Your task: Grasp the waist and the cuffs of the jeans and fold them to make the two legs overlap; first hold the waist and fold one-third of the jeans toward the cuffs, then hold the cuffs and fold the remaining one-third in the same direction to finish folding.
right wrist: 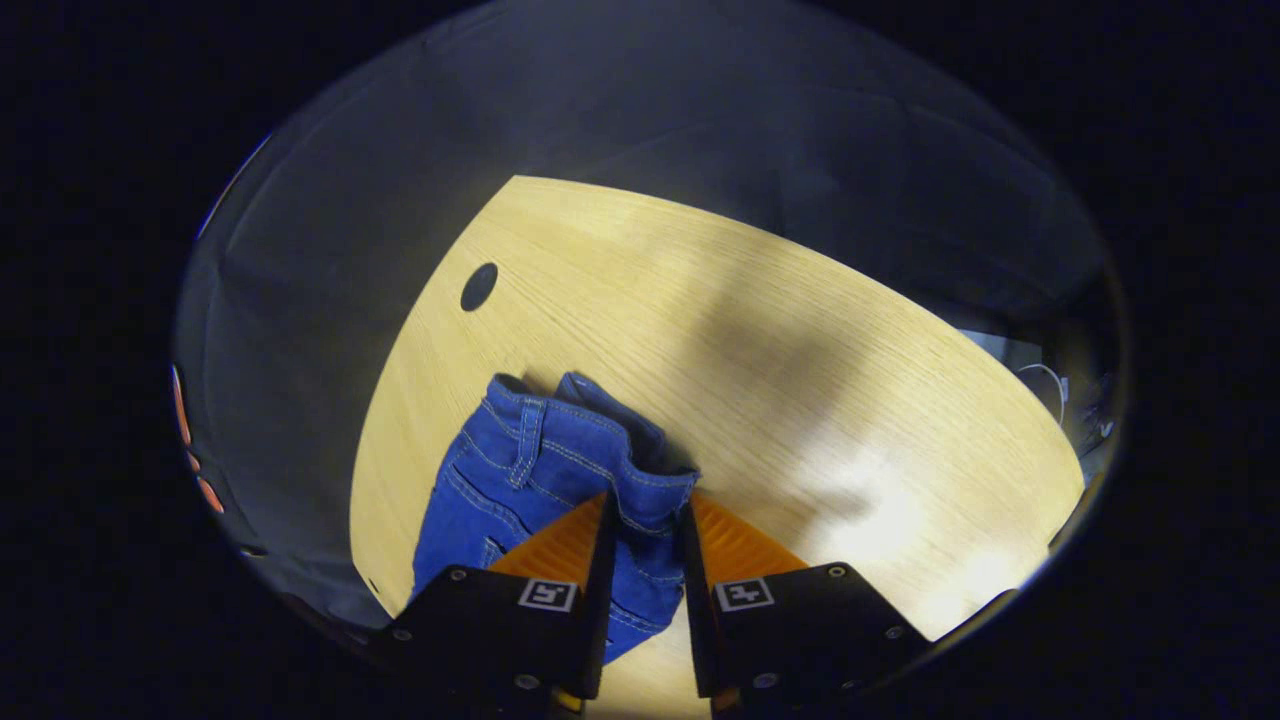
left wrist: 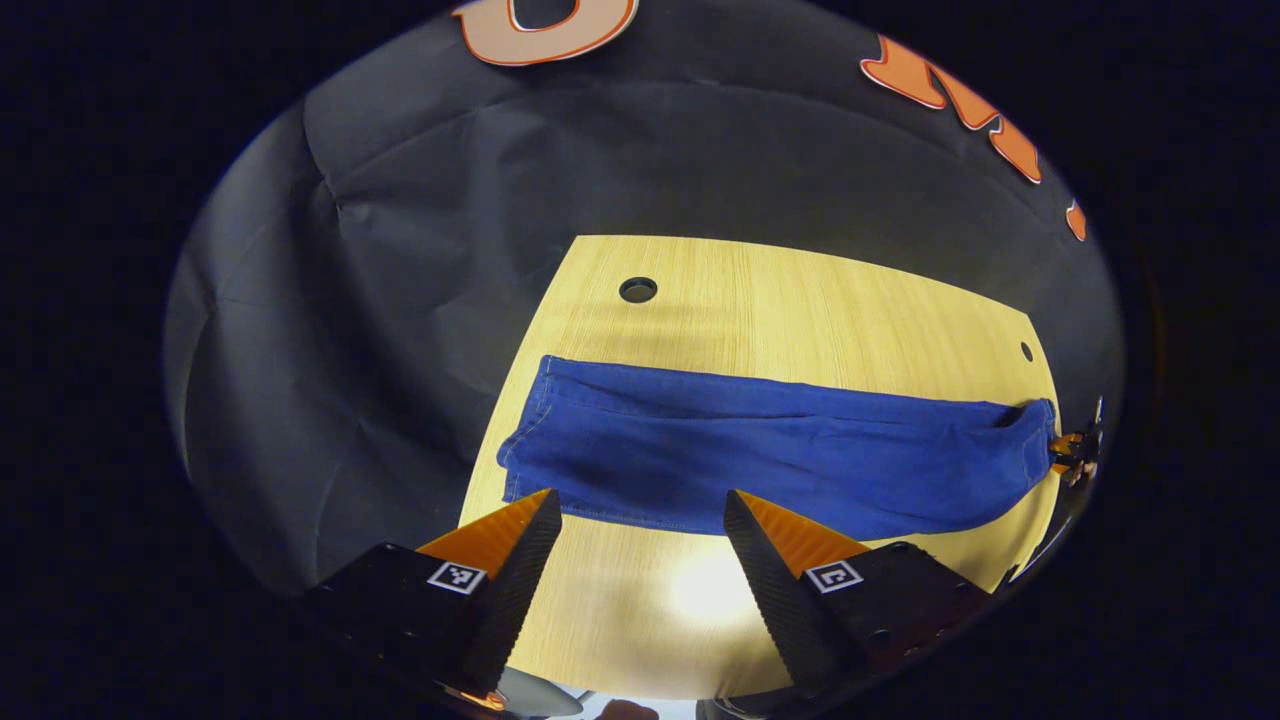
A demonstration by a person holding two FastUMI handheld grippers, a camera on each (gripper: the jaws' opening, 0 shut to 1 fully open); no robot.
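With legs already overlapping, the right gripper point(right wrist: 645, 525) is pinching the jeans' point(left wrist: 760, 455) waist point(right wrist: 560, 440) while the left gripper point(left wrist: 640, 515), jaws spread, is hovering at 6 o'clock of the cuffs point(left wrist: 530, 430); both thirds are awaiting folding.

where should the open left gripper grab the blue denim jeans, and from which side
Take the cuff end of the blue denim jeans, the near corner by the hem stitching. Come in low from the table's near edge, since the left gripper sits open right there. The right gripper already pinches the waist.
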